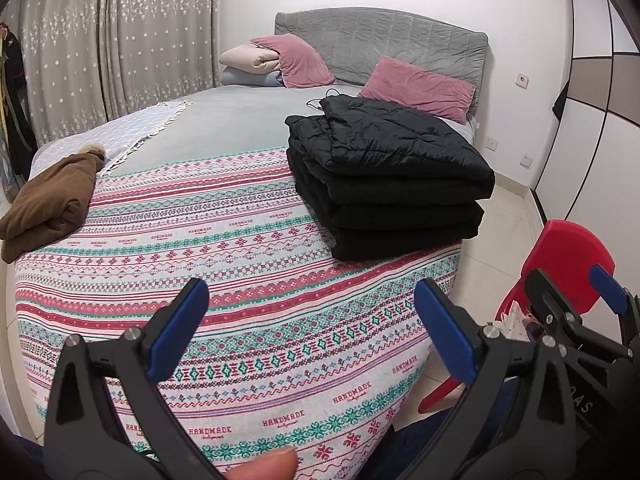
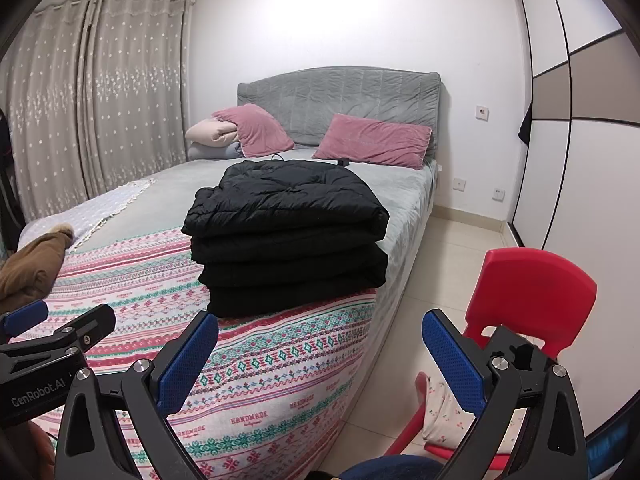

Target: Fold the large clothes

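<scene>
A stack of folded black clothes [image 1: 392,176] [image 2: 288,232] lies on the bed's right side, topped by a black puffer jacket. A brown coat [image 1: 52,204] [image 2: 32,260] with a fur trim lies crumpled at the bed's left edge. My left gripper [image 1: 312,328] is open over the patterned blanket [image 1: 240,280], holding nothing; it also shows in the right wrist view as the left gripper [image 2: 60,318]. My right gripper [image 2: 320,356] is open near the bed's foot corner, empty, well short of the black stack; the left wrist view shows this right gripper [image 1: 576,288] beside the chair.
A red plastic chair [image 1: 568,248] [image 2: 536,280] with a floral cloth [image 2: 444,412] on its seat stands right of the bed's foot. Pink pillows [image 2: 372,140] and folded bedding [image 2: 208,132] lie at the grey headboard [image 2: 340,92]. Curtains hang left, a wardrobe [image 2: 580,160] stands right.
</scene>
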`<state>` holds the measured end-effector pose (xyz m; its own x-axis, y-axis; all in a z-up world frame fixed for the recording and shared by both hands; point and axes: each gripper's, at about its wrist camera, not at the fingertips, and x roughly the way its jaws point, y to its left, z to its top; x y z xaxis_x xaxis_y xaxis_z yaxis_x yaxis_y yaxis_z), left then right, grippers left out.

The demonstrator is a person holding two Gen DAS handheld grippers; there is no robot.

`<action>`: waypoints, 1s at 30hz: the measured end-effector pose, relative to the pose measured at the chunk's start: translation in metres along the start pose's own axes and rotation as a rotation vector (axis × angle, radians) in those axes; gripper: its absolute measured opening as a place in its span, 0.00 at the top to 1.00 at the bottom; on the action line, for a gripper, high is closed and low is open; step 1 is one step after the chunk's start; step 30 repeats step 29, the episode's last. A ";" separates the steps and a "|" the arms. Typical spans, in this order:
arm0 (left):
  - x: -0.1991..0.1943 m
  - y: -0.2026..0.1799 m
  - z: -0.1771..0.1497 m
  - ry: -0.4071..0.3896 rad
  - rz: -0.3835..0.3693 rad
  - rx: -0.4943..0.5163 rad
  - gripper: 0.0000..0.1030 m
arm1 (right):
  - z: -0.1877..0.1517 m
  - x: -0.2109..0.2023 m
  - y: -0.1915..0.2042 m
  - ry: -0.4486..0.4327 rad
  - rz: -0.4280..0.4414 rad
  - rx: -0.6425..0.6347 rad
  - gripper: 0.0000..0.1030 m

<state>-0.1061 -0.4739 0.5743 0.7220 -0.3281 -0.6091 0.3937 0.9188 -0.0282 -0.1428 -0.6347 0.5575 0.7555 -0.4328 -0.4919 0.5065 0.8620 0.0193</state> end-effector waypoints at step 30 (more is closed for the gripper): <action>-0.001 -0.005 0.001 -0.015 -0.013 0.016 0.01 | 0.000 -0.006 -0.001 -0.006 -0.040 0.007 0.00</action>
